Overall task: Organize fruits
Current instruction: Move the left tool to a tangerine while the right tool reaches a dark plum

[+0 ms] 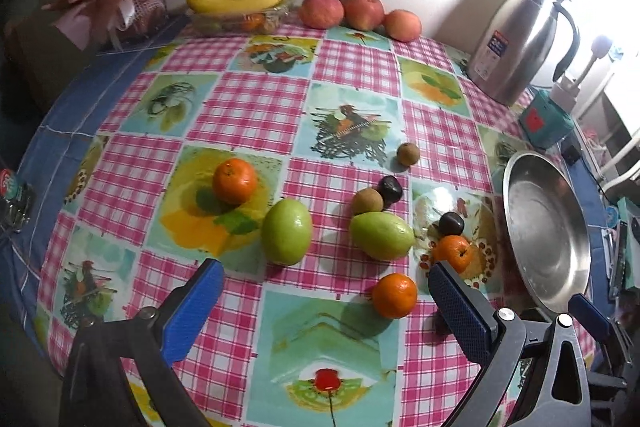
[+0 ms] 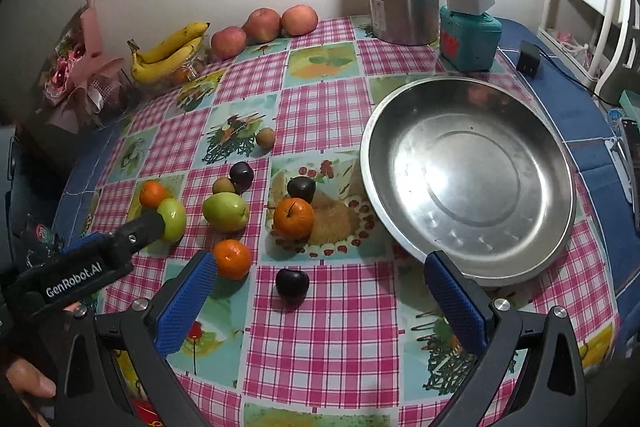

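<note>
Both the left gripper [image 1: 326, 277] and right gripper [image 2: 320, 269] have jaws spread, empty. Loose fruit lies left of the steel basin [image 2: 520, 259]; the near dark plum [image 2: 292, 285] may roll if nudged

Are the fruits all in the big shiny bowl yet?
Not yet. The metal bowl holds nothing. Both grippers, left and right, are open and carry nothing; the right one hovers nearest a dark plum. Still left on the tablecloth: three oranges, two green fruits, three dark plums and two small brown fruits. So the sorting looks like it is just starting.
</note>
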`<state>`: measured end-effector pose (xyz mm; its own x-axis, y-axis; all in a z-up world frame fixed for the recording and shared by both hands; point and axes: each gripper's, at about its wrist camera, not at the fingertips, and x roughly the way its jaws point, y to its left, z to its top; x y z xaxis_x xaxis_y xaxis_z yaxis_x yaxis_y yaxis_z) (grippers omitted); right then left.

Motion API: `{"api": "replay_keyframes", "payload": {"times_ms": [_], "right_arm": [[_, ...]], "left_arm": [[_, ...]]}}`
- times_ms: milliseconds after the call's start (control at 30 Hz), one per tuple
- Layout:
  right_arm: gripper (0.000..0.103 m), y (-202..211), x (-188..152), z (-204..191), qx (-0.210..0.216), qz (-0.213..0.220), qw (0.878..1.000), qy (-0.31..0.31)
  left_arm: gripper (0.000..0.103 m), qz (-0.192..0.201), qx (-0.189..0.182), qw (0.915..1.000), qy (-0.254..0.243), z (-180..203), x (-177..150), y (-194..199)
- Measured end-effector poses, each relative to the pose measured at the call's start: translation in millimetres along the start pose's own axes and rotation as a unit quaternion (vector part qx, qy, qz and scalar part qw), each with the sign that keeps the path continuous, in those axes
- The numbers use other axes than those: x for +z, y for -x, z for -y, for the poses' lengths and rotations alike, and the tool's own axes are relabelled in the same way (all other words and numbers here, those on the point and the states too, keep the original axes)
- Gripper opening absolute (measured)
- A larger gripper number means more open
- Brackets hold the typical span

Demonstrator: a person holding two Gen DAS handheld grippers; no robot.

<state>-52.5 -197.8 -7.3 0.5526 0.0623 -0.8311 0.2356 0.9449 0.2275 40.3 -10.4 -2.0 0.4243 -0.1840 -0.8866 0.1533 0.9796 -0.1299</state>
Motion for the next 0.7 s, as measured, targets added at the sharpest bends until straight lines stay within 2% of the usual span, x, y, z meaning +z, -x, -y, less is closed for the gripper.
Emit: {"api": "replay_keyframes", "payload": {"times_ms": [133, 267, 367, 500, 567, 633, 700], "right_arm": [[0.103, -2, 2, -6, 0.005, 0.0, 1.0, 0.014], [0.092, -13, 1, -5, 0.014, -0.022, 1.0, 0.011], [0.079, -27, -2, -2, 0.015, -0.051, 0.999, 0.005], [0.067, -47, -7, -8, 0.015, -0.089, 0.996, 0.015], [0.065, -53, -8, -9, 0.017, -0.098, 0.995, 0.017], [0.063, -59, -10, -11, 0.016, -0.106, 0.994, 0.021], [0.057, -63, -11, -14, 0.02, -0.112, 0.993, 0.023]], "left_arm": [[0.1, -0.039, -0.006, 0.9992, 0.006, 5, 0, -15], [0.094, -0.075, -0.033, 0.9965, 0.02, 8, -2, -33], [0.09, -0.09, -0.05, 0.9943, 0.024, 13, -3, -41], [0.079, -0.109, -0.058, 0.9922, 0.013, 24, -4, -50], [0.076, -0.12, -0.064, 0.9906, 0.012, 28, -4, -54], [0.068, -0.127, -0.063, 0.9898, 0.01, 30, -5, -57], [0.062, -0.132, -0.064, 0.989, 0.009, 32, -5, -60]]}}
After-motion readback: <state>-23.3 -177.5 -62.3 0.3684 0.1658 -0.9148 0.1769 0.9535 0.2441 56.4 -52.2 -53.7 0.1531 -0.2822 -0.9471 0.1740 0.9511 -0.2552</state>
